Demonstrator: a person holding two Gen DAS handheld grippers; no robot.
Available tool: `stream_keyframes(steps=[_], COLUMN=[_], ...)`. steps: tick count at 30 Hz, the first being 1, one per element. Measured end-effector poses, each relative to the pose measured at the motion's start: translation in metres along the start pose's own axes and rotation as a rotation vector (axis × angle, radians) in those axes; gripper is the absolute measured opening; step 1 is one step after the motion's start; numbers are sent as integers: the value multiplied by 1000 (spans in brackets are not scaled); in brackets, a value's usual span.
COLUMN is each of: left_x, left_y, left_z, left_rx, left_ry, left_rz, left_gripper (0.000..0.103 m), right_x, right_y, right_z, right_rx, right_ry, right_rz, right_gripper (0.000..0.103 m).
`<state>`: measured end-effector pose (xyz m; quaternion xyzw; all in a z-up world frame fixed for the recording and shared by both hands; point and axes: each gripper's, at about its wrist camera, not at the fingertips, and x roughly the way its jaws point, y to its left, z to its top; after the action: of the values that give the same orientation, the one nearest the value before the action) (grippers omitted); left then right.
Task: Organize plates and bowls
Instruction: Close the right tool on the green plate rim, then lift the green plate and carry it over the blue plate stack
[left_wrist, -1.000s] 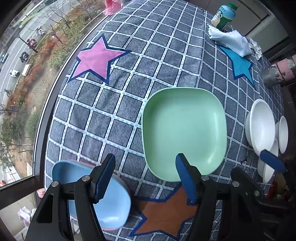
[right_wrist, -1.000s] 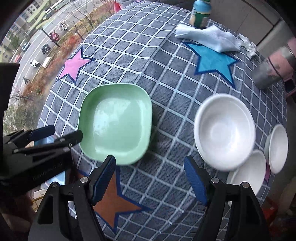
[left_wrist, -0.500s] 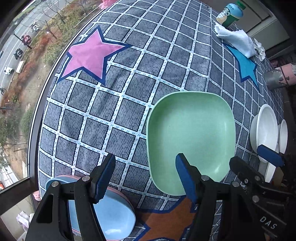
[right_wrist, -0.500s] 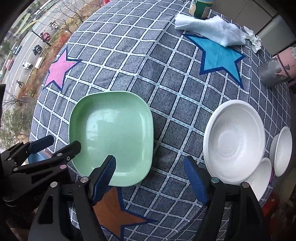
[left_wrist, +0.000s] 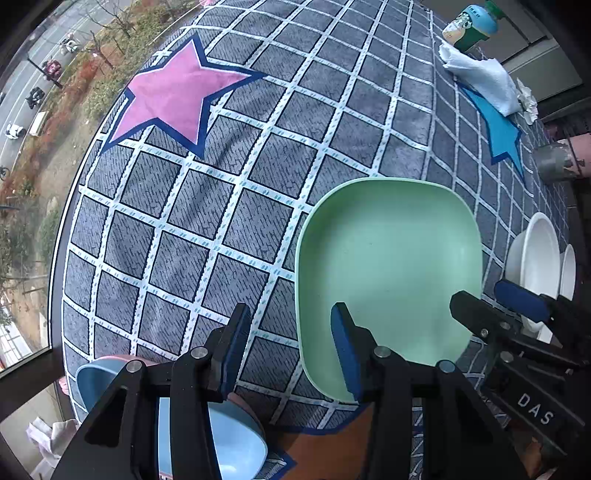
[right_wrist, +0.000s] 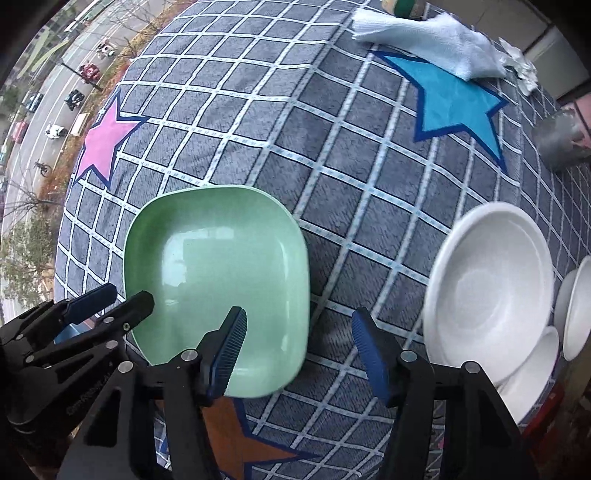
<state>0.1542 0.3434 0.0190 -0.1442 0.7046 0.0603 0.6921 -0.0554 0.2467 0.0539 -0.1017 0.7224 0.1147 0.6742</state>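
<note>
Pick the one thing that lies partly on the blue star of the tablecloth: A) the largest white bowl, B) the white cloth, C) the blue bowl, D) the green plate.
B: in the right wrist view the white cloth overlaps the upper point of the blue star.

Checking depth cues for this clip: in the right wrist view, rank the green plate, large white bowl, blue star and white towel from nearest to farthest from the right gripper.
From the right gripper, whose jaws are closing with nothing pressed between them:
1. Green plate, under its left finger.
2. Large white bowl, off to the right.
3. Blue star, far right.
4. White towel, at the far edge.
</note>
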Motion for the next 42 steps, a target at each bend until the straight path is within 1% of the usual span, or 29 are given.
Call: stream_keyframes(steps=[5, 8, 9, 11, 12, 14, 16, 18, 20, 23, 25, 31, 37, 42], left_x=[12, 25, 25, 27, 28, 32, 34, 35, 31, 22, 19, 13, 6, 11], left_y=[2, -1, -3, -10, -14, -21, -20, -18, -16, -18, -22, -54, -85, -109], left_z=[9, 13, 14, 15, 16, 17, 17, 15, 11, 1, -7, -34, -72, -104], left_rx=[-3, 4, 10, 36, 51, 69, 65, 44, 34, 59, 79, 180, 247, 257], left_ry=[10, 21, 12, 12, 15, 16, 20, 32, 29, 17, 24, 35, 39, 67], left_rz=[0, 17, 20, 10, 5, 11, 15, 11, -1, 12, 20, 61, 59, 53], left_gripper=[49, 49, 48, 35, 21, 20, 20, 19, 19, 18, 18, 18, 19, 19], right_x=[13, 27, 31, 38, 40, 45, 46, 45, 41, 32, 23, 11, -7, -24], right_y=[10, 11, 12, 13, 12, 10, 7, 4, -2, -10, -10, -23, -39, -60], right_z=[11, 14, 15, 14, 15, 16, 16, 15, 10, -4, -20, -64, -113, -147], right_rx=[-23, -28, -29, -20, -13, -1, -4, 3, 34, 54, 61, 98, 100, 96], right_ry=[2, 22, 27, 28, 26, 30, 27, 31, 37, 31, 31, 53, 55, 27], right_rz=[-16, -18, -21, -17, -10, 26, 21, 30, 60, 86, 88, 99, 79, 111], right_gripper=[62, 62, 62, 61, 49, 34, 30, 19, 16, 16, 16, 16, 16, 16])
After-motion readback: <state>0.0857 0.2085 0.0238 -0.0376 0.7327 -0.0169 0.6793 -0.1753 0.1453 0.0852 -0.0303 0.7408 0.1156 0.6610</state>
